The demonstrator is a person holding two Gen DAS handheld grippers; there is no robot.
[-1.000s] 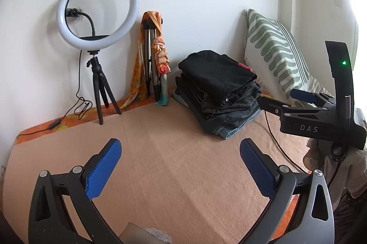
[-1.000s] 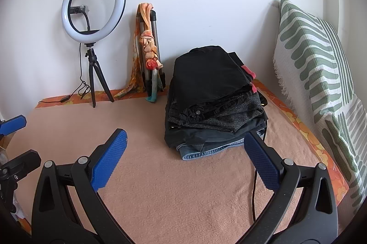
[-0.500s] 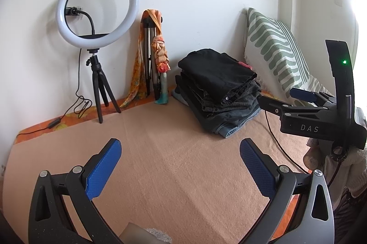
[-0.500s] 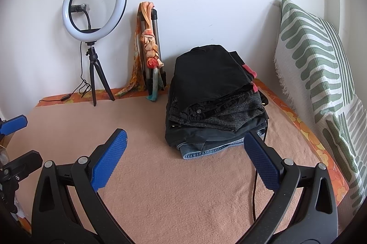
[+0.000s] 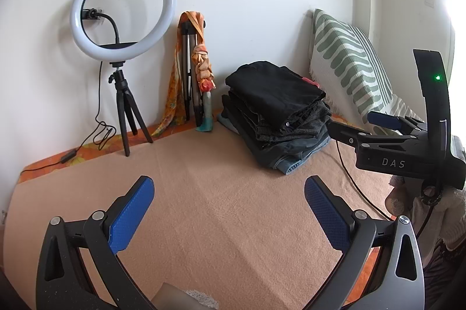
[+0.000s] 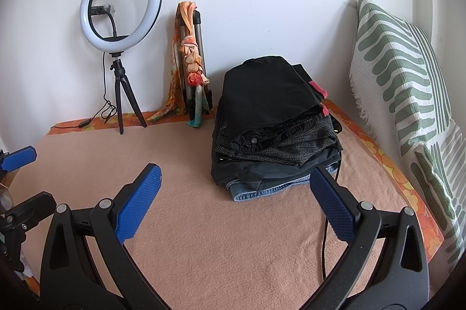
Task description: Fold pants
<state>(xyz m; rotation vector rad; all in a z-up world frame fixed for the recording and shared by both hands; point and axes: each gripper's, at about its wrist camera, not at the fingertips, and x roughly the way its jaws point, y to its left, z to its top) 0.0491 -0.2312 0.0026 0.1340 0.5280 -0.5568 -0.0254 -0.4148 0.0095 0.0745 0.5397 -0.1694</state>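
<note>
A stack of folded pants (image 5: 276, 112) lies at the back of the peach blanket (image 5: 218, 208), black pairs on top and blue denim at the bottom. It also shows in the right wrist view (image 6: 273, 123). My left gripper (image 5: 230, 196) is open and empty, low over the blanket, well short of the stack. My right gripper (image 6: 236, 190) is open and empty, just in front of the stack. The right gripper also shows from the side in the left wrist view (image 5: 387, 132), to the right of the stack.
A ring light on a small tripod (image 5: 122, 53) stands at the back left with its cable on the bed. A folded tripod with an orange scarf (image 5: 195, 77) leans on the wall. A green striped pillow (image 6: 407, 83) stands at the right. A black cable (image 6: 326, 237) runs over the blanket.
Both views have shifted very slightly; the stack and both open grippers stay essentially where they were.
</note>
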